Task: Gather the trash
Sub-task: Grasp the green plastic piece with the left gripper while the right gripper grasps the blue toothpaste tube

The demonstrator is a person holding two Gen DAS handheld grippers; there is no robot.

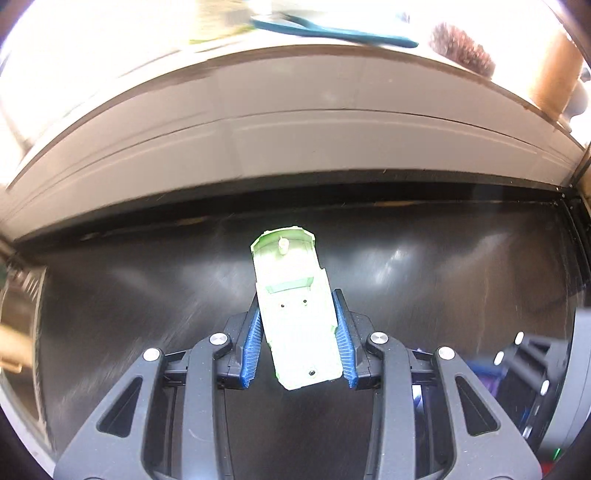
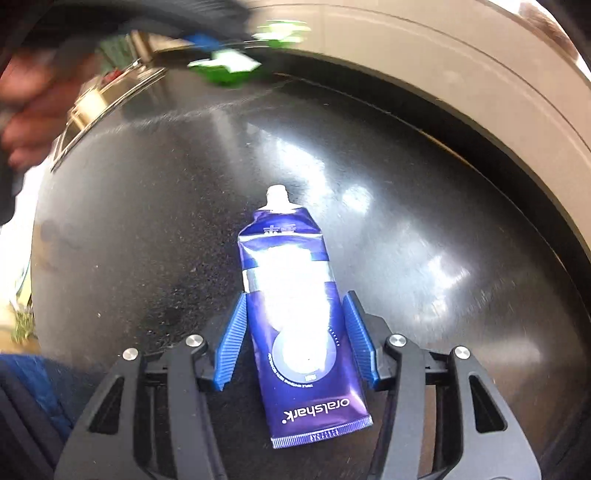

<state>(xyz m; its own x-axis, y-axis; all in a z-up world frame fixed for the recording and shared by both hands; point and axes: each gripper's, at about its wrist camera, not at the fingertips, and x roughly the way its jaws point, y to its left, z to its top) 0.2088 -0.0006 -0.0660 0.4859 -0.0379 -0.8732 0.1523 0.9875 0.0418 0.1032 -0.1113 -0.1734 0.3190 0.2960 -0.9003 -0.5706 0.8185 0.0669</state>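
A pale green plastic toy-car shell hangs clear of the glossy black tabletop, underside toward the camera. My left gripper is shut on it, both blue pads pressed against its sides. In the right wrist view a purple "oralshark" toothpaste tube lies flat on the black tabletop, white nozzle pointing away. My right gripper straddles the tube's middle; a thin gap shows by the right pad, so the jaws count as open. The left gripper with the green shell appears blurred at the top of that view.
A beige ledge borders the table's far side. Beyond it lie a teal handle, a dark bristly brush and a brown cardboard piece. A person's hand and a brass-coloured fitting sit at the left.
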